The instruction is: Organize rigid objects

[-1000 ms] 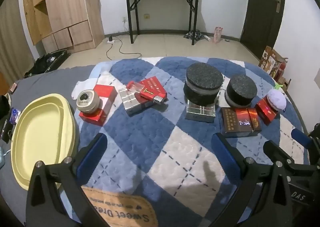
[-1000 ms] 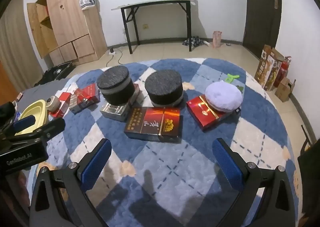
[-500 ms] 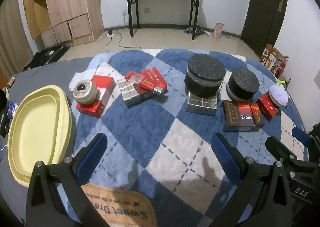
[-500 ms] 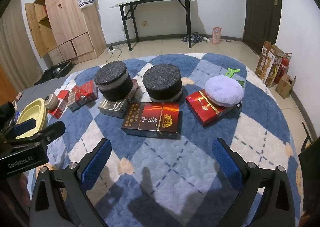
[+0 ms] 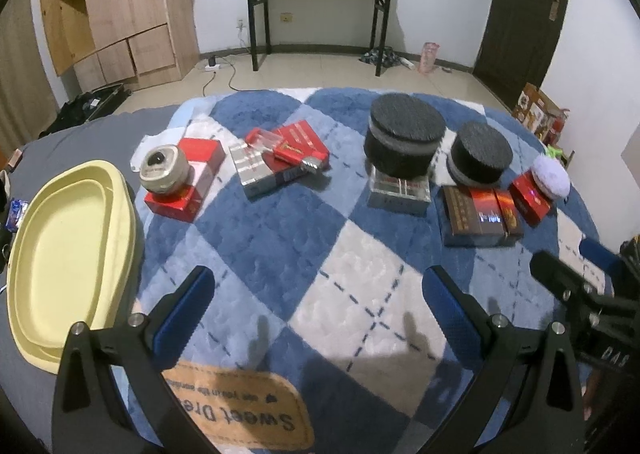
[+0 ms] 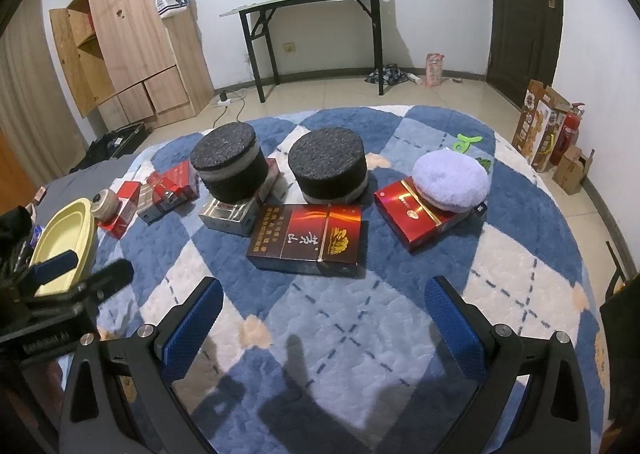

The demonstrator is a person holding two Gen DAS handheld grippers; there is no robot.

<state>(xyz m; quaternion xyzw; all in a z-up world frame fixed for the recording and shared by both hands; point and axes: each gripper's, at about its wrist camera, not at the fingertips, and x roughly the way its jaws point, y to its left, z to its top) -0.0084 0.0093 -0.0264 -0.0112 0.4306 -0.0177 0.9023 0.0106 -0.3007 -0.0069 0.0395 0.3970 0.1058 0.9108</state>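
Boxes and round objects lie on a blue-and-white checked rug. A yellow tray [image 5: 68, 254] lies at the left. A beige round jar [image 5: 163, 170] sits on a red box [image 5: 188, 184]. A silver box [image 5: 260, 170] carries red boxes [image 5: 300, 146]. Two black foam cylinders [image 5: 404, 142] [image 5: 478, 154] stand behind a silver box [image 5: 398, 194] and a dark brown box [image 6: 308, 240]. A lavender puff [image 6: 452, 180] rests on a red box [image 6: 416, 216]. My left gripper [image 5: 316, 302] and right gripper [image 6: 320, 314] are open, empty, above the rug's near side.
A brown label patch [image 5: 240, 418] is sewn on the rug's near edge. A black table [image 6: 312, 26], a wooden wardrobe [image 6: 132, 50] and a dark door [image 6: 520, 6] stand at the room's far walls. Cardboard boxes and a fire extinguisher [image 6: 566, 134] stand at the right.
Both grippers have drawn back and risen slightly, so the objects sit a little farther off. Both stay open. Nothing on the rug has moved.
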